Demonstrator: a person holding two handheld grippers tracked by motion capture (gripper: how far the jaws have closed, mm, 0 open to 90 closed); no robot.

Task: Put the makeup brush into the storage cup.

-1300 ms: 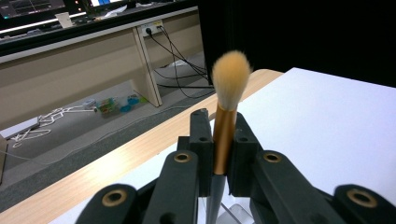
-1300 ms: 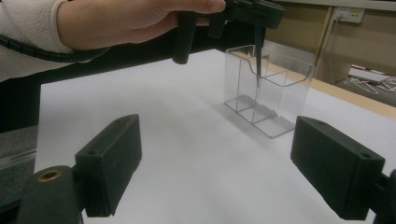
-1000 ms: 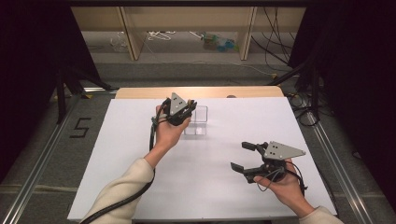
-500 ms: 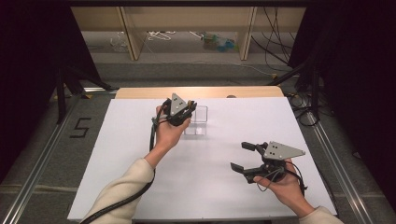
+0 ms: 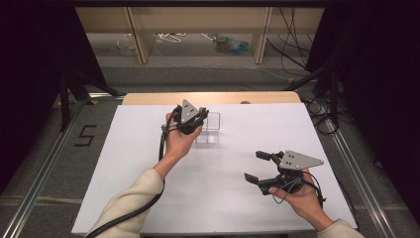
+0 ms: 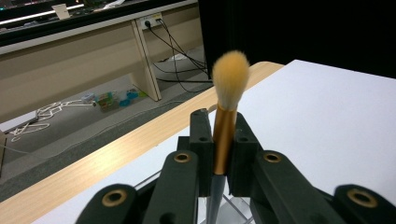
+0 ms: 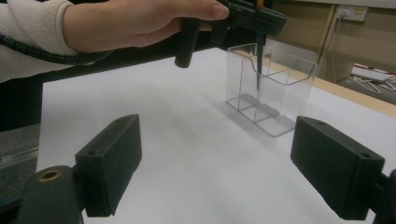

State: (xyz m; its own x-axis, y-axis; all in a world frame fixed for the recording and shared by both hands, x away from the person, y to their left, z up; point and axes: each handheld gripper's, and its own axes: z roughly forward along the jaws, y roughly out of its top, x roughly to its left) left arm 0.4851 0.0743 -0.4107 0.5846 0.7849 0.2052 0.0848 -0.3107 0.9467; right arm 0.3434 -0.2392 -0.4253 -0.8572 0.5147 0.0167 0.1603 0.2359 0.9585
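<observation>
A make-up brush (image 6: 225, 116) with pale orange bristles and a gold ferrule stands upright in my left gripper (image 6: 219, 126), which is shut on it. In the right gripper view its thin dark handle (image 7: 258, 65) hangs down into a clear plastic box (image 7: 275, 93) with an inner divider, and the tip is above the box floor. In the high view my left gripper (image 5: 198, 119) is right over that box (image 5: 210, 130) at the table's back middle. My right gripper (image 5: 252, 166) is held open at the front right with nothing between its jaws.
A white sheet (image 5: 148, 148) covers the table, with a wooden strip (image 5: 148, 98) along the far edge. Beyond it is a floor with cables and small clutter (image 5: 233, 45). Metal rails (image 5: 39, 173) run along both sides.
</observation>
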